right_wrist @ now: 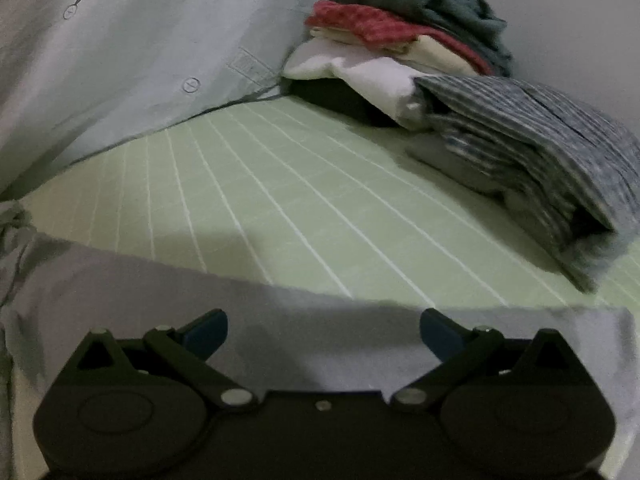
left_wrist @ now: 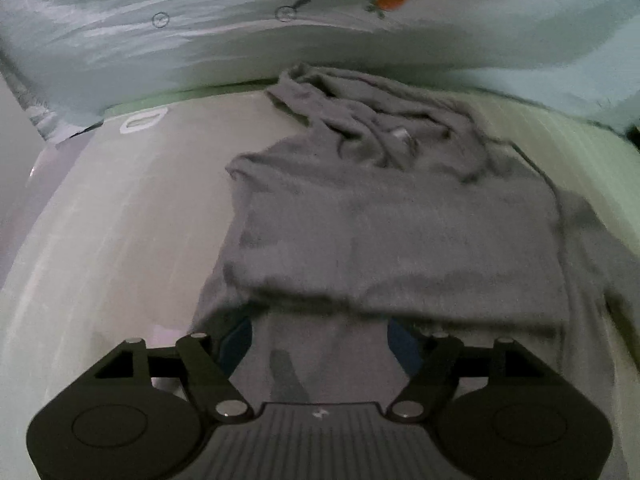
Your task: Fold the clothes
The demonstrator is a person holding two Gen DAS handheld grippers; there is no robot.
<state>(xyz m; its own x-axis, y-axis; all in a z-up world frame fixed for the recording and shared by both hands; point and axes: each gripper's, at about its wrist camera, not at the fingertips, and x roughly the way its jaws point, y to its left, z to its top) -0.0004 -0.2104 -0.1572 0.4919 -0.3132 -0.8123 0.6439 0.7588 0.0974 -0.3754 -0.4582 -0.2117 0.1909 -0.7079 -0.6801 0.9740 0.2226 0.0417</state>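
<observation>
Garment count: one grey garment (left_wrist: 392, 232) (part-folded), both grippers' jaws spread, grasping nothing; two folded piles (right_wrist: 400, 44).

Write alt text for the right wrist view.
The open right gripper hovers over the edge of a grey garment on a green striped sheet, nothing between its jaws. A pile of folded clothes sits at the far right, with a striped folded piece nearer.

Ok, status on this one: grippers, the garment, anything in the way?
Left gripper open, right gripper open, both over the grey garment. Garment part-folded on the green mat. Folded pile far right, clear.
</observation>
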